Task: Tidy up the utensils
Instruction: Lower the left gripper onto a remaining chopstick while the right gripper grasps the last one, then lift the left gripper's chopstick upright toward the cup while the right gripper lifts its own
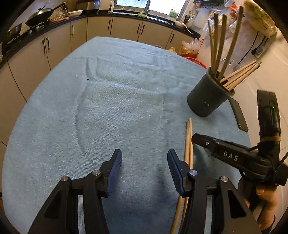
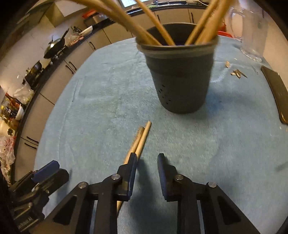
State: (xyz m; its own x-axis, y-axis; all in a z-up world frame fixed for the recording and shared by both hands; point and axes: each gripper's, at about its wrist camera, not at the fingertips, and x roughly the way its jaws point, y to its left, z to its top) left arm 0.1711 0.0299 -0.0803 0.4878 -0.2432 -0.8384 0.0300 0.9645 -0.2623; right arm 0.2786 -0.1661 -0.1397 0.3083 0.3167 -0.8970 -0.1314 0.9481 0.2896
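A dark grey utensil holder [image 1: 208, 97] with several wooden chopsticks [image 1: 221, 45] stands on the blue towel at the right; it also shows close up in the right wrist view [image 2: 180, 77]. Two loose wooden chopsticks [image 1: 188, 144] lie side by side on the towel, also seen in the right wrist view [image 2: 141, 142]. My left gripper [image 1: 144, 162] is open and empty, with the pair just right of its right finger. My right gripper [image 2: 146, 162] is open and empty above the towel, the pair passing under its left finger. It also shows in the left wrist view [image 1: 198, 139].
A blue towel [image 1: 108, 99] covers the table. A black phone [image 2: 277, 91] lies at the right edge, with small scraps [image 2: 237, 72] and a clear glass jug [image 2: 250, 27] behind the holder. Kitchen counters with woks [image 1: 41, 14] run along the back.
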